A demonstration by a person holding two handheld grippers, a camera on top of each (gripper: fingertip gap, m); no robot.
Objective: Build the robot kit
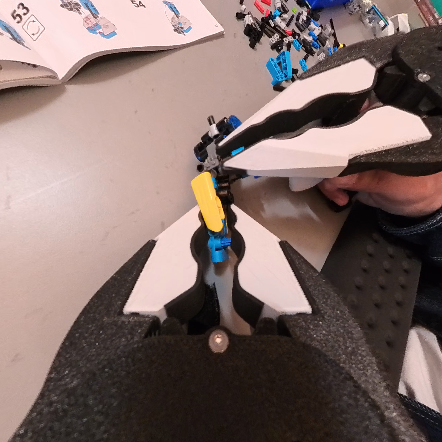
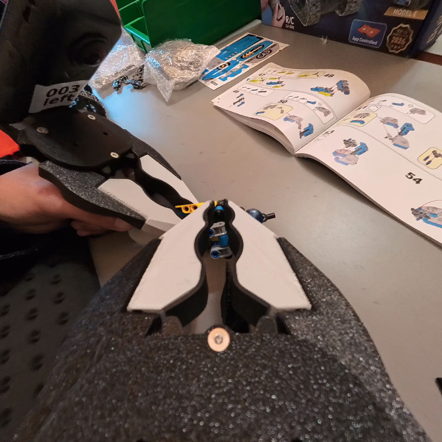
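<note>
A grey table (image 1: 95, 143) holds an open instruction booklet (image 1: 119, 28), a scatter of loose building parts (image 1: 287, 28) in black, blue, grey and red, and, seen from the right wrist view, crumpled plastic bags (image 2: 177, 62), a sticker sheet (image 2: 241, 57), green bins (image 2: 179, 19) and a printed box (image 2: 358, 24) along the far edge. Near the table's front edge, just above the surface, the two tools meet tip to tip over a small brick assembly (image 1: 215, 181). The left gripper (image 1: 217, 210) is closed on its near end, its jaws clamping a yellow panel (image 1: 208, 203) and the blue connector (image 1: 217, 248) below it. The right gripper (image 1: 221, 155), coming in from the right with a hand (image 1: 382, 191) on its handle, is clamped on the other end, where black and grey pieces and a dark blue translucent part (image 1: 210, 141) stick out past its fingertips. From its own camera, the right gripper (image 2: 218, 203) shows blue and grey connectors (image 2: 218, 239) pinched deep between its jaws, with the left gripper (image 2: 189, 210) touching or almost touching it at the tips. Whether the two ends are fully joined cannot be told. A black dotted mat (image 1: 373, 287) lies below the table edge.
</note>
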